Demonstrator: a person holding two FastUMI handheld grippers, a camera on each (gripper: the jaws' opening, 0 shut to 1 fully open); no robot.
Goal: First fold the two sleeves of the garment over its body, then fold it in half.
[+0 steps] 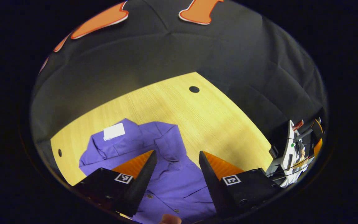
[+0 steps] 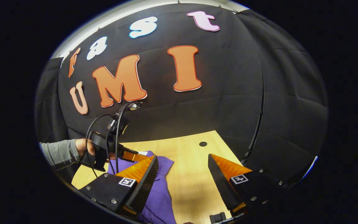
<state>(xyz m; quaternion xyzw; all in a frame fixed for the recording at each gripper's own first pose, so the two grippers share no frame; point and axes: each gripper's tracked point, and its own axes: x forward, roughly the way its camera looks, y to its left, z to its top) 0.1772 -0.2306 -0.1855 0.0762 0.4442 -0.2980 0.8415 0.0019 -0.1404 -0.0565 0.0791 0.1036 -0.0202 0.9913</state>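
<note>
Garment (image 1: 166, 165) lengthwise, collar (image 1: 117, 143) toward far wall.

A test booth in a lab, not a home

We see black cloth (image 2: 228, 93) hung as walls all around a light wooden table (image 1: 179, 112) with small round holes (image 1: 194, 89) in it. We see a stand with wires and gear (image 1: 294, 149) by the table's edge. A person's hand (image 2: 82, 146) holds a tool with a camera and black cables (image 2: 110, 137) on it, like things made for testing.
</note>
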